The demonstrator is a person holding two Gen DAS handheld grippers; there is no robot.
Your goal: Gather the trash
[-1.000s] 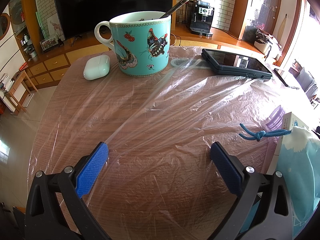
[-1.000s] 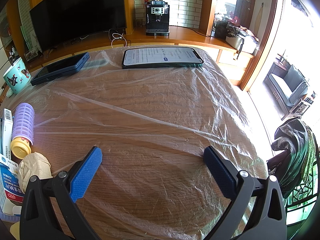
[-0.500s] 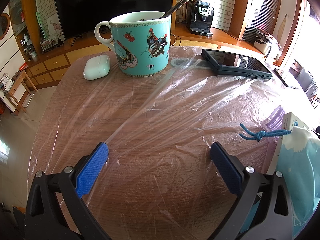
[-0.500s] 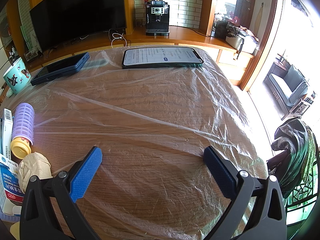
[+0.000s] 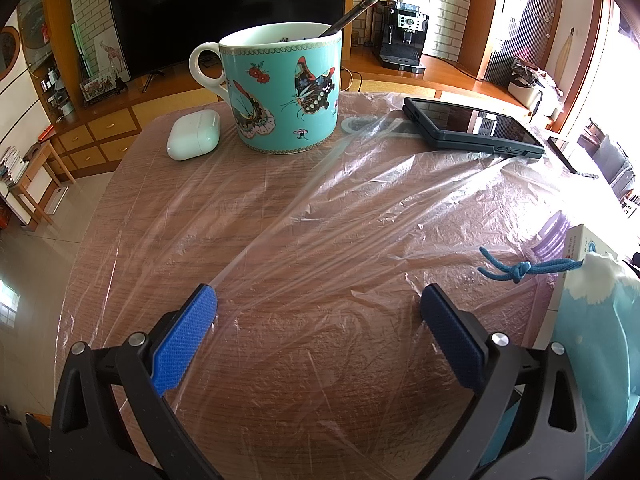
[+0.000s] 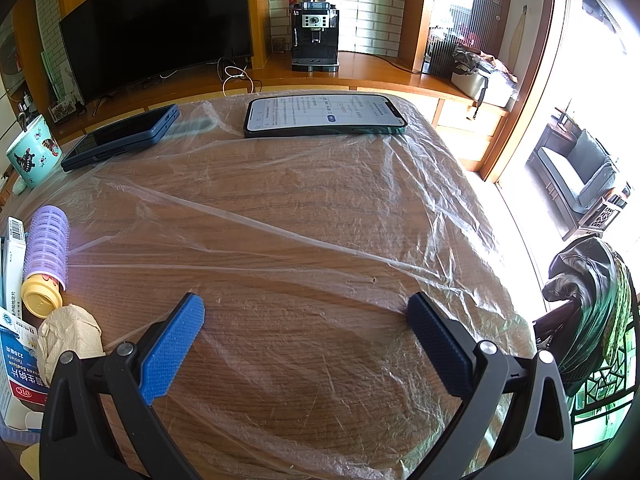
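Observation:
A crumpled beige paper napkin (image 6: 68, 336) lies at the table's left edge in the right wrist view, beside a purple hair roller (image 6: 47, 240) with a yellow cap (image 6: 40, 303) and medicine boxes (image 6: 18, 372). A thin clear plastic sheet (image 5: 360, 216) covers the wooden table (image 6: 320, 360) and shows in the right wrist view too (image 6: 360, 184). My left gripper (image 5: 318, 304) is open and empty over the sheet. My right gripper (image 6: 306, 314) is open and empty, to the right of the napkin.
A turquoise butterfly mug (image 5: 286, 88) with a spoon, a white earbuds case (image 5: 194, 134) and a dark phone (image 5: 476, 128) stand at the far side. A lit phone (image 6: 324, 116) lies far in the right view. A blue cord (image 5: 524, 268) and pouch (image 5: 592, 360) lie right.

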